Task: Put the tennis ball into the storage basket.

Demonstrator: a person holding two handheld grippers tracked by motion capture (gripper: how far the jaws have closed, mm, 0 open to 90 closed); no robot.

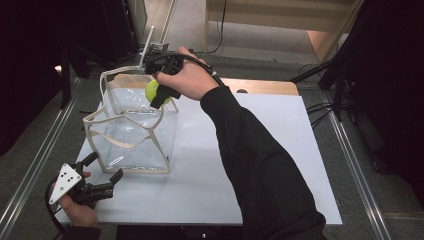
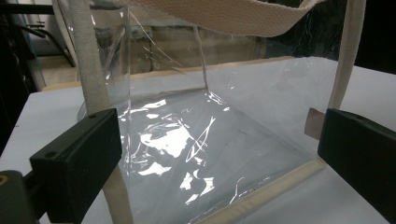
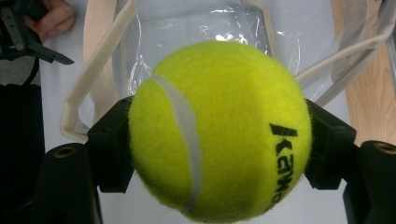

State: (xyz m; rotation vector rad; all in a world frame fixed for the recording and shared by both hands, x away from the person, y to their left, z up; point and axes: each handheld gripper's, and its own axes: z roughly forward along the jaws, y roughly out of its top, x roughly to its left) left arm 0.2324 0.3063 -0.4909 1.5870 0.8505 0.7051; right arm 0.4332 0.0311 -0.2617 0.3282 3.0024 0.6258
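A yellow tennis ball (image 3: pixel 219 130) is clamped between the black jaws of my right gripper (image 3: pixel 219 140), which is shut on it. In the high view that gripper (image 1: pixel 159 95) holds the ball (image 1: pixel 151 90) over the far top edge of a clear plastic tote bag (image 1: pixel 135 132) with cream webbing straps. The bag (image 2: pixel 196 140) stands open-topped on the white table. My left gripper (image 1: pixel 106 173) hovers at the table's near left corner, just in front of the bag, its jaws open and nothing between them (image 2: pixel 219 154).
The white tabletop (image 1: pixel 260 150) stretches to the right of the bag, partly covered by the person's dark sleeve (image 1: pixel 260 165). A wooden board (image 1: pixel 265 86) lies along the far edge. Metal rails (image 1: pixel 35 165) and dark stands flank the table.
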